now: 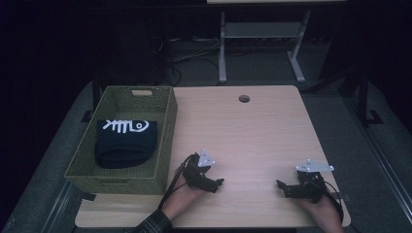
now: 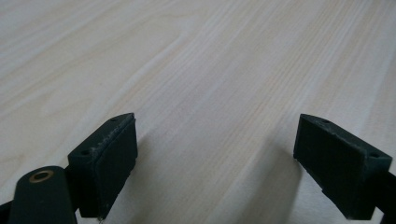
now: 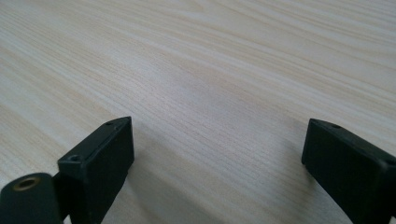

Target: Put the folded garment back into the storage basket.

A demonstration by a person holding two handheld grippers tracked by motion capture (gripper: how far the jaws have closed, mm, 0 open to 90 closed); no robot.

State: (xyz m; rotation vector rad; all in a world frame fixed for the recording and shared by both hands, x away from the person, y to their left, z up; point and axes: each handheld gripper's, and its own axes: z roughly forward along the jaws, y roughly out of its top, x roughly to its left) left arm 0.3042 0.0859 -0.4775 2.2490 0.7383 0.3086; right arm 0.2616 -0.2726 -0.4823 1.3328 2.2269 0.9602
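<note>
Low over the pale wooden table (image 1: 252, 126), left gripper (image 1: 217, 184) and right gripper (image 1: 282, 187) rest with jaws apart, empty; reaching blindly could snag the folded black cloth (image 1: 125, 142) against the green woven basket (image 1: 165, 145).

Two hands low at the near edge, well apart. Black two-jaw left gripper (image 1: 217, 184) held in the left hand (image 1: 187, 191), jaws wide apart. Black two-jaw right gripper (image 1: 283, 187) held in the right hand (image 1: 318, 201), jaws wide apart too, nothing between.
</note>
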